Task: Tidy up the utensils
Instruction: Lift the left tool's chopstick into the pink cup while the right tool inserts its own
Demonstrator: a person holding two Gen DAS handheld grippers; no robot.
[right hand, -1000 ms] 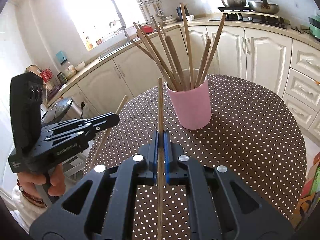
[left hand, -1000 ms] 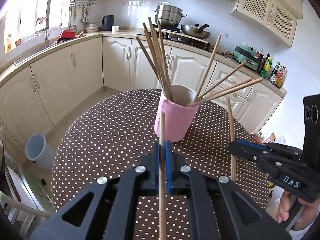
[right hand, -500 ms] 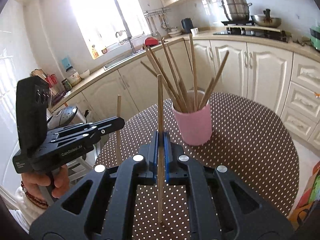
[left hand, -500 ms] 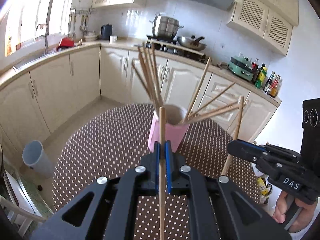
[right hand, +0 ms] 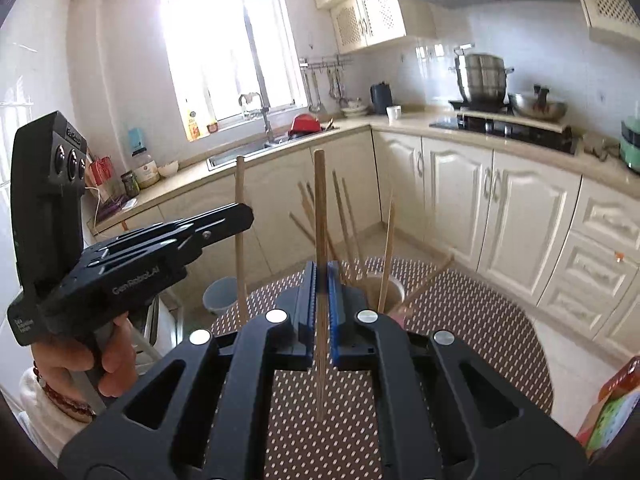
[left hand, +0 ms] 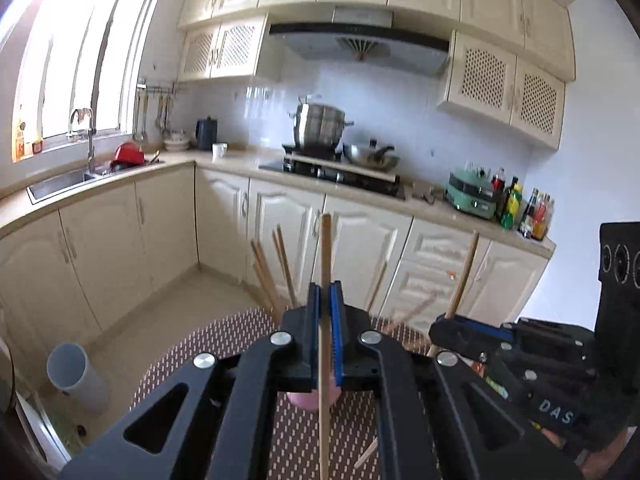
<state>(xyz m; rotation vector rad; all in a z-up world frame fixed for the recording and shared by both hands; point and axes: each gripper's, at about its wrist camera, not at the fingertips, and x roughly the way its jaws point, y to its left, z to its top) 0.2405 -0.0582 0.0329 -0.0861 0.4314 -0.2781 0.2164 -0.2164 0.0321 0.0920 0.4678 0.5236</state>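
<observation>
Left gripper (left hand: 325, 300) clamps chopstick (left hand: 325, 248), frame centre. Right gripper (right hand: 320, 280) clamps another stick (right hand: 319, 208), centre. Cup (right hand: 394, 292) lower centre already holds several sticks. Both held sticks not yet in cup.

Left tongs (left hand: 326, 308) pinched tight on an upright chopstick (left hand: 325, 256), pointing slightly downward; right tongs (right hand: 320, 292) pinched just as tight on another chopstick (right hand: 319, 208), same downward tilt, both side by side, a bare hand (right hand: 100, 360) gripping the left handle
</observation>
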